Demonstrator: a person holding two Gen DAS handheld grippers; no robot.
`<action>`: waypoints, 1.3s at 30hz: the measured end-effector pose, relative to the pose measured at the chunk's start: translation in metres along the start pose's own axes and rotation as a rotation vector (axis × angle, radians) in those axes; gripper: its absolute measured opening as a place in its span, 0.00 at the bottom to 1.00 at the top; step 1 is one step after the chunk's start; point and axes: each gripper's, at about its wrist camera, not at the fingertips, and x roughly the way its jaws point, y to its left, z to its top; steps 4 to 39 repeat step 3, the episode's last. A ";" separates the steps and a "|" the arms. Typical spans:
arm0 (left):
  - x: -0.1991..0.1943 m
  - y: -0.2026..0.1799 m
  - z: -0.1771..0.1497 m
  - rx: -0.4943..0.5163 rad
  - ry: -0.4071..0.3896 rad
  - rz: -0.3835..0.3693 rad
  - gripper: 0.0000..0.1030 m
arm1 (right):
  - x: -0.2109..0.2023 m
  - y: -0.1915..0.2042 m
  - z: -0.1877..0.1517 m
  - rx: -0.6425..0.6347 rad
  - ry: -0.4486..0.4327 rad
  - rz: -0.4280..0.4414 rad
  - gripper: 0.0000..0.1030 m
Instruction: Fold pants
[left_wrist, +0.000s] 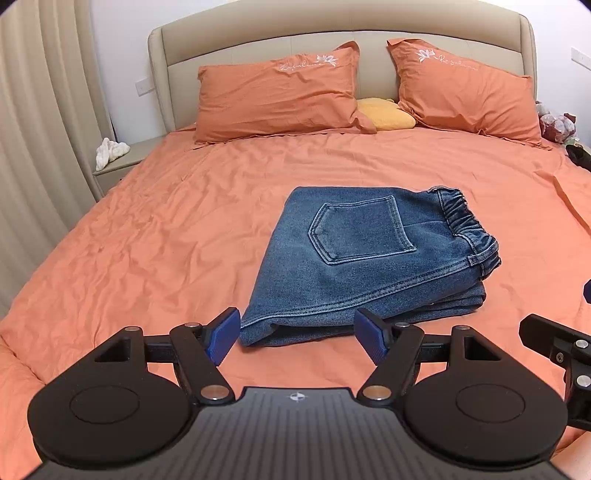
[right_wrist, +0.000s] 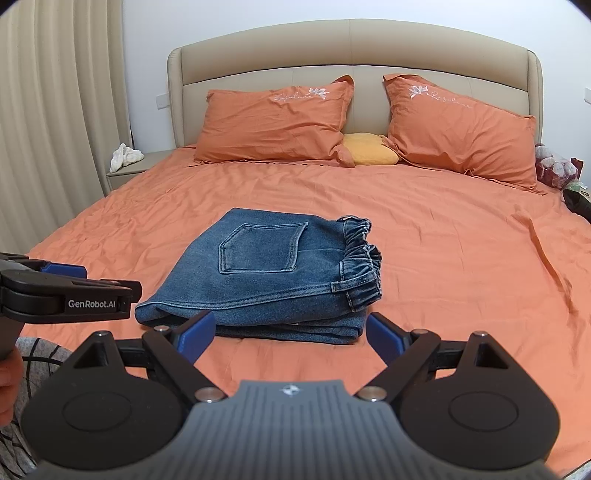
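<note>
Pants (left_wrist: 364, 258) lie folded into a compact stack on the orange bed sheet (left_wrist: 147, 236), just ahead of both claws. Blue denim, back pocket (left_wrist: 360, 230) facing up. Long axis of the stack runs roughly crosswise to the claws' pointing direction, slightly diagonal: elastic waistband (left_wrist: 465, 225) at the right end, rounded fold at the left end, which sits nearest the left gripper (left_wrist: 297, 338). Several layers show at the near-right edge under the waistband.

Left gripper: jaws spread wide, nothing between the blue pads, hovering just short of the stack's near-left corner, not touching the fabric. Right gripper (right_wrist: 291, 338): also spread wide, empty, its pads flanking the near edge of the stack in the right wrist view, waistband end just beyond the right pad; contact w/ the denim not visible.

In the right wrist view, the left gripper's body appears at the left edge, w/ part of a hand (right_wrist: 7, 384) and a grey patterned sleeve (right_wrist: 40, 354) below it. Beyond the pants, far from both claws: two orange pillows (left_wrist: 277, 96), a yellow cushion (left_wrist: 384, 114) between them, beige headboard (left_wrist: 258, 40). Nightstand (left_wrist: 118, 162) w/ a white object off to the far left.
</note>
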 end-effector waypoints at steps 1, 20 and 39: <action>0.000 0.000 0.000 -0.002 -0.001 0.001 0.80 | 0.000 0.000 0.000 0.001 0.000 -0.001 0.83; 0.000 0.000 0.000 -0.002 0.002 -0.003 0.80 | 0.001 -0.001 0.000 0.004 0.002 -0.004 0.83; 0.000 0.000 0.000 -0.002 0.002 -0.003 0.80 | 0.001 -0.001 0.000 0.004 0.002 -0.004 0.83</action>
